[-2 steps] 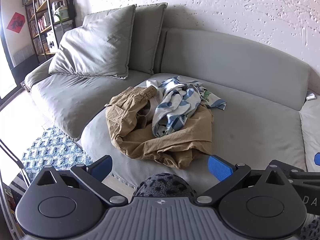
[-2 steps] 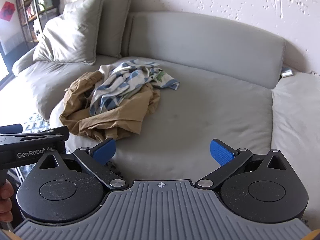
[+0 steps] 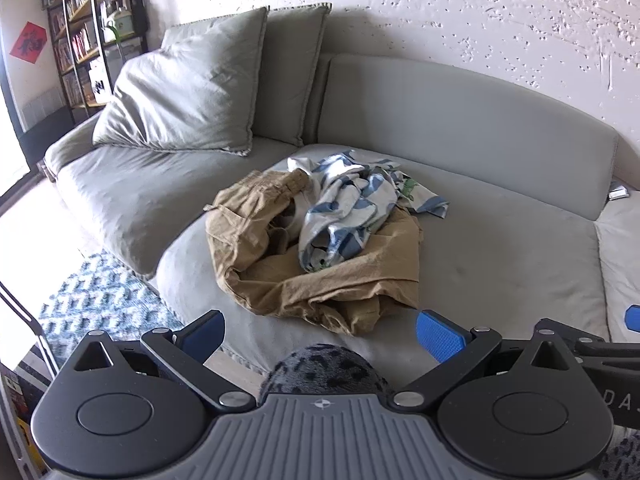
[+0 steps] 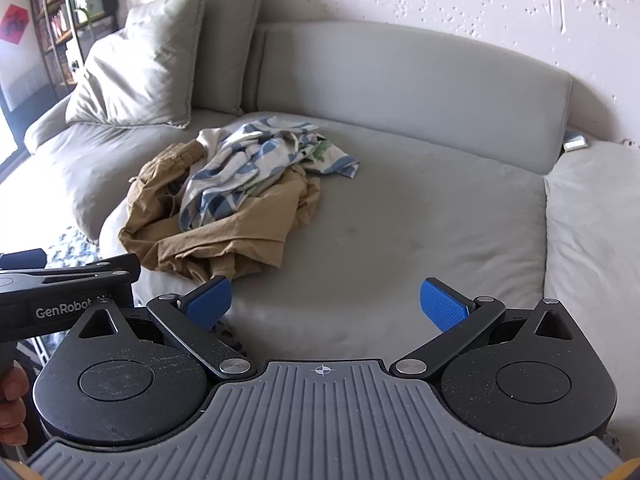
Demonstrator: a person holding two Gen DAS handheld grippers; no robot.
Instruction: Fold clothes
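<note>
Both grippers, left and right, hover with jaws spread, empty. Shirt lies atop shorts mid-sofa, toward its front edge. Best lift the shirt first by one hem.

White lettering reading "GenRobot" stood on the side of the black plastic body of the left gripper, seen at the near left in the right wrist view. In the left wrist view, pale letters "DA" showed on the black plastic body of the right gripper at the near right edge, the rest cut off. A red diamond-shaped paper sign on the far left wall bore a dark character, too blurred to read.
</note>
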